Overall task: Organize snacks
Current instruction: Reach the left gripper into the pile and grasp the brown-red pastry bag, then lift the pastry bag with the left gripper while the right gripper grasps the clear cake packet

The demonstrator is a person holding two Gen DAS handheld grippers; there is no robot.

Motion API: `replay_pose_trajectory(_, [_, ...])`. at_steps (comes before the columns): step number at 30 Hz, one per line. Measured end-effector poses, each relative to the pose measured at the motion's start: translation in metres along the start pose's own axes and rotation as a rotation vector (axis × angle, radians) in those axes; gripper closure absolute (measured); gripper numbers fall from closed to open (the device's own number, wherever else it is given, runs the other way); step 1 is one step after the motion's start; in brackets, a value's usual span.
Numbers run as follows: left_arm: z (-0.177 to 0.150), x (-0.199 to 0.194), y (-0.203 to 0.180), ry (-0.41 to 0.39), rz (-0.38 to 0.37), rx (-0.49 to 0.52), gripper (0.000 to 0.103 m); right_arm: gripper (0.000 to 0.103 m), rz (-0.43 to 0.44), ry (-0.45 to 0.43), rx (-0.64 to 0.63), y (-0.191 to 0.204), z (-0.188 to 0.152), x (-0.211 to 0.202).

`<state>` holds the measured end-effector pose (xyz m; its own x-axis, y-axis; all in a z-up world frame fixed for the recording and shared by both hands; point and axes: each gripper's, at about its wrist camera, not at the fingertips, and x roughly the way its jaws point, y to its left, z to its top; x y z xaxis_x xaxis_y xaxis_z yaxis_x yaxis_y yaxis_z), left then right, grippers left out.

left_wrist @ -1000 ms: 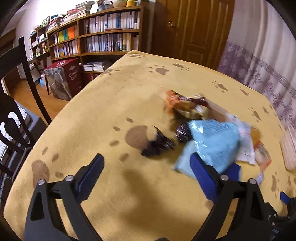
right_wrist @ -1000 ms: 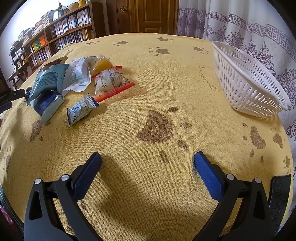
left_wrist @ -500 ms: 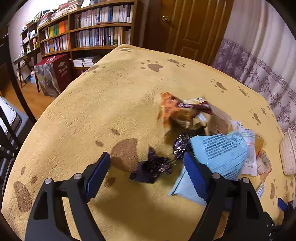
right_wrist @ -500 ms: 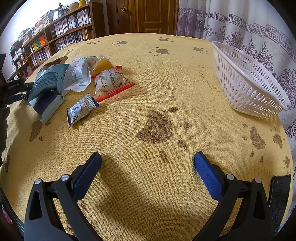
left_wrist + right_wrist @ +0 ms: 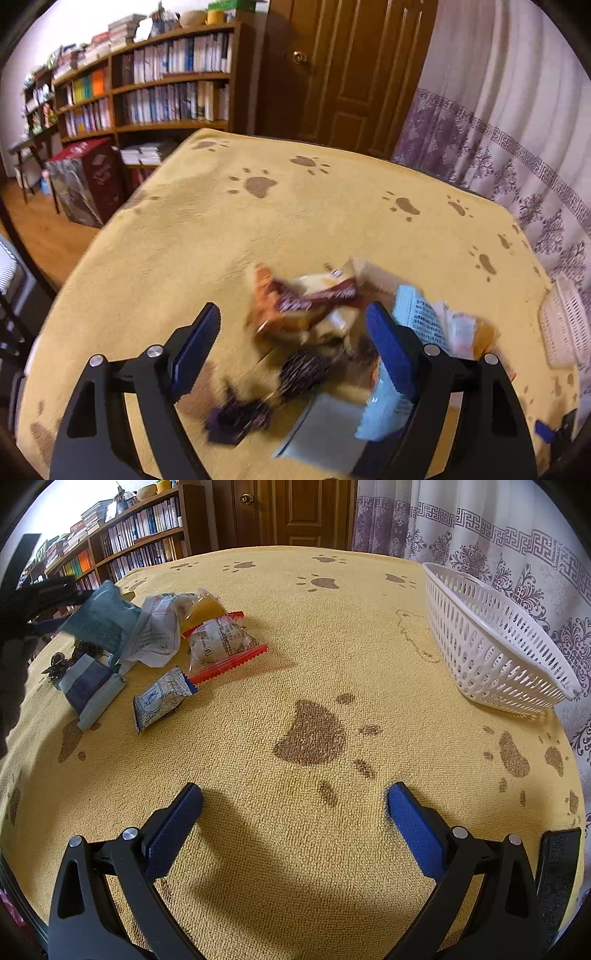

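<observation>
On tablecloth [image 5: 332, 635], grey packet [image 5: 162, 699] diagonal.

Blurred by motion: dark wrappers [image 5: 236, 417], orange packet [image 5: 280, 314]. Partly hidden behind right finger [image 5: 389, 354]: blue packet [image 5: 388, 417]. Cut by edge: basket [image 5: 565, 332].

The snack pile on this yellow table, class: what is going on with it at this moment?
A person holds a gripper in each hand to sort snacks. The left gripper hovers with open jaws over the heap of snack packets, holding nothing; the view is blurred. The right gripper is open and empty over bare tablecloth. The white basket at the table's right side looks empty, though its inside is only partly visible. A blue-and-white packet lies apart from the heap.
</observation>
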<state>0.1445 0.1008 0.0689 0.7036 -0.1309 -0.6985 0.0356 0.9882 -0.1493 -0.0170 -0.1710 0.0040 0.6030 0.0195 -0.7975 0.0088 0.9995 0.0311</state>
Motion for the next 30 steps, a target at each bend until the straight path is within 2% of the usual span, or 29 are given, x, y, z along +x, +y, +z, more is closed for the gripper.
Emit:
replay_pose_trajectory(3, [0.012, 0.014, -0.004, 0.022, -0.044, -0.023, 0.02, 0.002, 0.0, 0.0, 0.0, 0.0, 0.0, 0.0])
replay_pose_trajectory(6, [0.018, 0.028, -0.008, 0.036, -0.011, -0.016, 0.018, 0.002, 0.0, 0.0, 0.0, 0.0, 0.0, 0.0])
replay_pose_trajectory(11, [0.019, 0.048, -0.005, 0.088, -0.015, -0.053, 0.018, 0.002, -0.002, -0.001, 0.001, 0.0, 0.0, 0.0])
replay_pose_trajectory(19, [0.006, 0.063, -0.008, 0.11, 0.019, -0.017, 0.018, 0.002, -0.006, -0.001, -0.001, -0.001, 0.001, -0.001])
replay_pose_trajectory(21, [0.004, 0.062, -0.004, 0.102, 0.013, -0.029, 0.028, 0.002, -0.008, -0.003, -0.002, -0.002, 0.001, -0.001])
replay_pose_trajectory(30, [0.007, 0.036, 0.022, 0.05, -0.086, -0.121, 0.035, 0.002, -0.001, 0.018, 0.012, -0.002, 0.005, -0.001])
